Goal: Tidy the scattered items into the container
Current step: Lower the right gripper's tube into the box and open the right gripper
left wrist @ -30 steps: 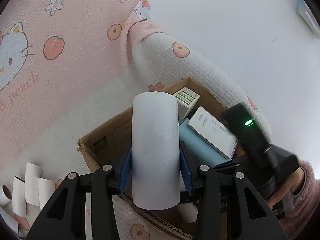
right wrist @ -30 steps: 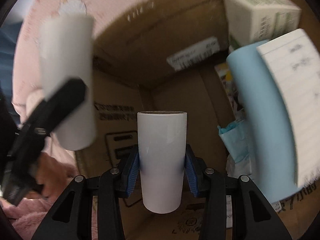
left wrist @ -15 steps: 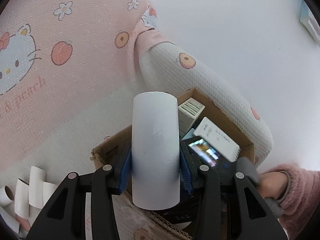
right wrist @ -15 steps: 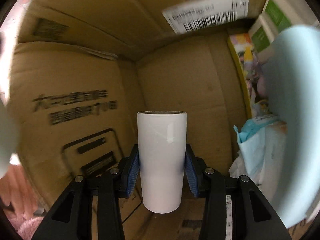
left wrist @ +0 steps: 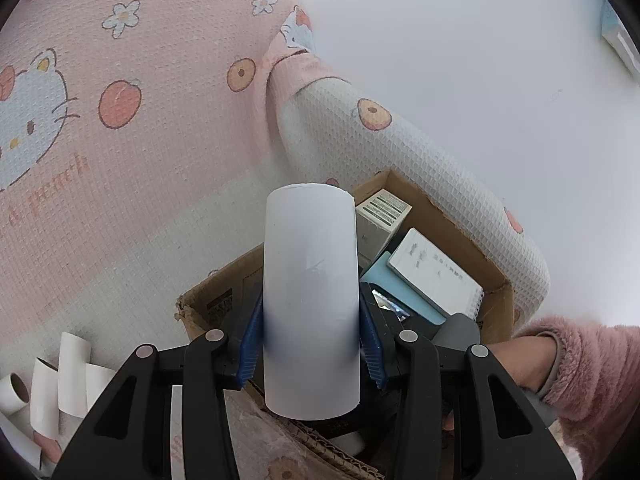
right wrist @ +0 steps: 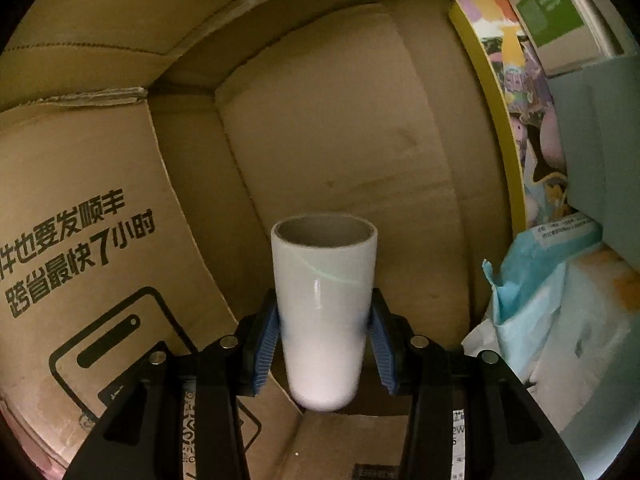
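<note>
A pink cartoon-cat blanket [left wrist: 120, 128] covers the bed — its white peach-printed fold [left wrist: 420, 168] curves beside a plain white wall [left wrist: 480, 40].

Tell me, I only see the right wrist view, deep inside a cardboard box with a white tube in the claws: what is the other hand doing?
Observer: The left gripper holds a tube of its own, a white paper tube, above the cardboard box.
Operator: Are there more tubes left outside?
Observer: Yes, several loose tubes lie on the patterned blanket beside the box.
Operator: Can you see who holds my gripper?
Observer: A hand in a fluffy pink sleeve reaches into the box from the right edge of the left wrist view.
</note>
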Action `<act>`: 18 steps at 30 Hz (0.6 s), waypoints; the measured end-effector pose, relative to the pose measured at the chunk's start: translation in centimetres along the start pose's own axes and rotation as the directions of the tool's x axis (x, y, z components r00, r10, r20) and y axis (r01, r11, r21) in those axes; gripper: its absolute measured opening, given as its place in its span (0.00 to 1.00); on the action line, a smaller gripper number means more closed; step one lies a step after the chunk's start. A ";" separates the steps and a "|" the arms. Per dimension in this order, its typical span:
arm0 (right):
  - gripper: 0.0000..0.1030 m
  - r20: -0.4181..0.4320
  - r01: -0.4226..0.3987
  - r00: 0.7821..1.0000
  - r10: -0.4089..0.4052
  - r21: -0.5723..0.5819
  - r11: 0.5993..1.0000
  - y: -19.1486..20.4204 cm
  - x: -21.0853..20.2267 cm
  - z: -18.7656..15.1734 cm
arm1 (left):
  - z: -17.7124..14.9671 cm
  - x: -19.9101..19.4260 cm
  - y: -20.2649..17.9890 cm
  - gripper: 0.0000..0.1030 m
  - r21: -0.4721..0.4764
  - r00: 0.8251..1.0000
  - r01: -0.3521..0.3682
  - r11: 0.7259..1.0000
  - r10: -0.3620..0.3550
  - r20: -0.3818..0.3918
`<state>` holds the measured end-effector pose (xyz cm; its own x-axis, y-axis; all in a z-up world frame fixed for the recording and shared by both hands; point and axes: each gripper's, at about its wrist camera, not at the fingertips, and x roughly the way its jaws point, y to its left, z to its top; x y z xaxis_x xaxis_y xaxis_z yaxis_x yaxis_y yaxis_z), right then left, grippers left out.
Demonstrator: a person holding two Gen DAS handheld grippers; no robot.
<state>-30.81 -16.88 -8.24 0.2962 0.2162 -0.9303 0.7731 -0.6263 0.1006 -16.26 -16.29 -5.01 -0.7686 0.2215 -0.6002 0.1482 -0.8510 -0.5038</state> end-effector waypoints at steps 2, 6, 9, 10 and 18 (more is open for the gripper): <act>0.38 -0.005 -0.028 1.000 0.028 0.011 1.000 -0.3 -0.3 -0.1 | 0.0 0.0 0.0 0.46 0.005 1.000 0.001 1.000 -0.001 -0.003; 0.38 0.052 -0.065 0.997 0.063 0.038 0.997 -0.9 -1.8 -0.1 | 0.0 0.1 0.0 0.46 0.004 1.000 0.003 1.000 -0.003 -0.002; 0.38 0.144 -0.059 0.988 0.057 0.007 0.998 -0.7 -3.3 0.0 | -0.1 0.1 -0.1 0.46 0.005 1.000 -0.004 1.000 0.004 0.004; 0.30 0.176 -0.072 0.982 0.071 -0.001 0.997 -0.6 -3.9 0.1 | -0.1 0.2 -0.1 0.46 0.005 1.000 -0.006 1.000 0.006 0.004; 0.18 0.247 -0.142 0.959 0.139 -0.008 0.990 0.0 -4.6 1.4 | 0.1 0.7 0.6 0.46 -0.032 1.000 0.008 0.999 -0.008 -0.004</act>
<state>-32.95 -18.95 -4.42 0.2530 -0.0646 -0.9653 0.7276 -0.6449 0.2339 -16.82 -16.71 -5.67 -0.7673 0.2300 -0.5987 0.1619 -0.8338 -0.5278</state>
